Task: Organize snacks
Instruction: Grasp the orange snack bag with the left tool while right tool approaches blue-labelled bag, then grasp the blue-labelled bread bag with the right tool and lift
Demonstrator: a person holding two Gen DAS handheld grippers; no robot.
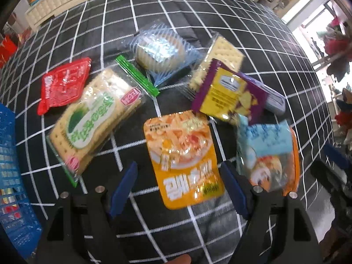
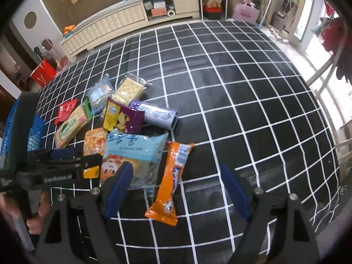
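Note:
Several snack packets lie in a heap on a black cloth with a white grid. My left gripper (image 1: 178, 169) is open and points down over a yellow-orange noodle packet (image 1: 182, 160), which lies between its blue pads without being pressed. Left of it is a green cracker pack (image 1: 92, 118), and a light blue packet (image 1: 268, 140) is on the right. My right gripper (image 2: 177, 169) is open above a long orange packet (image 2: 173, 176) at the heap's right edge. The left gripper (image 2: 63, 154) shows at the left of the right wrist view.
A blue plastic basket (image 1: 13, 176) stands at the left edge of the cloth. Behind the heap lie a red packet (image 1: 63, 83), a blue-striped cake wrapper (image 1: 162, 52), a clear cracker pack (image 1: 220, 59) and a purple-yellow packet (image 1: 231, 94). A cream cabinet (image 2: 123, 19) stands beyond.

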